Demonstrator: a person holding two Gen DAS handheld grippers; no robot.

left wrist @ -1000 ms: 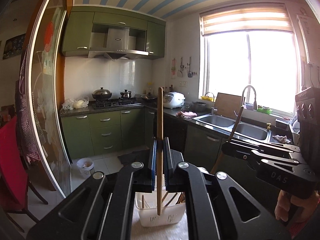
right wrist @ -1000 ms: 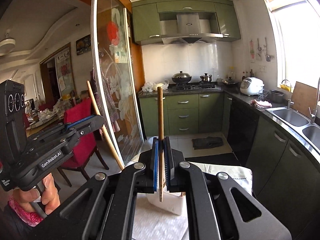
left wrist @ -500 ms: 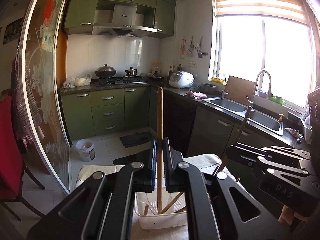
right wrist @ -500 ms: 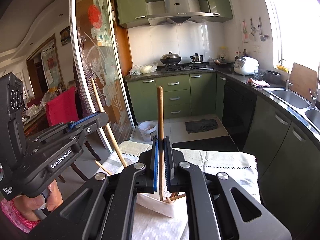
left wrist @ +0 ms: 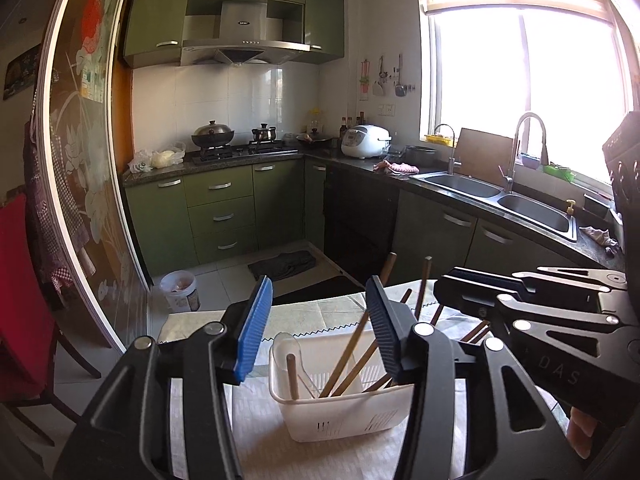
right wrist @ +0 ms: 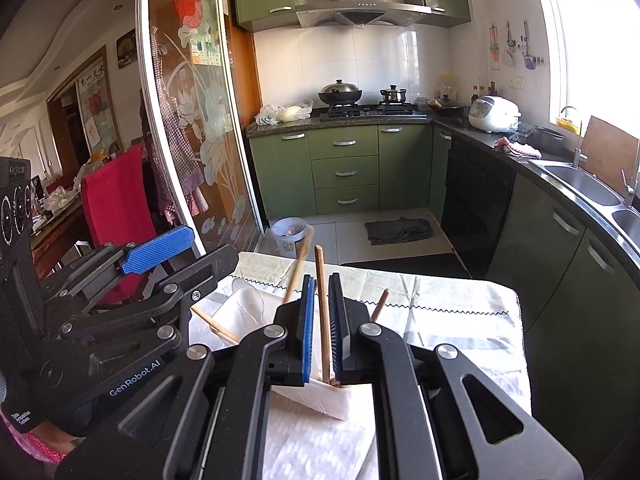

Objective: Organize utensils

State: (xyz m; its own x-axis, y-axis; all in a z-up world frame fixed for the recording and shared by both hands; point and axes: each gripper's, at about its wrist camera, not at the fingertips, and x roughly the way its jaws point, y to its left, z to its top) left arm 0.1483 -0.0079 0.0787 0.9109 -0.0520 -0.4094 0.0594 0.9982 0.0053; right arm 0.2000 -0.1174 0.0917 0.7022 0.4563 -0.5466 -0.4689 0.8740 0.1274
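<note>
A white plastic utensil basket (left wrist: pixel 340 412) stands on a cloth-covered table (left wrist: pixel 312 316) and holds several wooden chopsticks (left wrist: pixel 346 360) and a clear spoon (left wrist: pixel 286 346). My left gripper (left wrist: pixel 316 320) is open and empty just above the basket. My right gripper (right wrist: pixel 319 320) is shut on a wooden chopstick (right wrist: pixel 322 300) that stands upright with its lower end in the basket (right wrist: pixel 316 398). The right gripper also shows in the left wrist view (left wrist: pixel 532 304), at the right of the basket. The left gripper shows at the left in the right wrist view (right wrist: pixel 158 250).
Green kitchen cabinets (left wrist: pixel 224 216), a stove with pots (left wrist: pixel 236 140) and a double sink (left wrist: pixel 500 196) lie beyond the table. A glass sliding door (right wrist: pixel 188 128) and a red chair (right wrist: pixel 116 200) stand to the left. A small bin (left wrist: pixel 180 290) sits on the floor.
My left gripper has opened and let its chopstick drop into the basket. Both grippers have come down toward the basket; the right one still holds its chopstick, now lowered into it.
</note>
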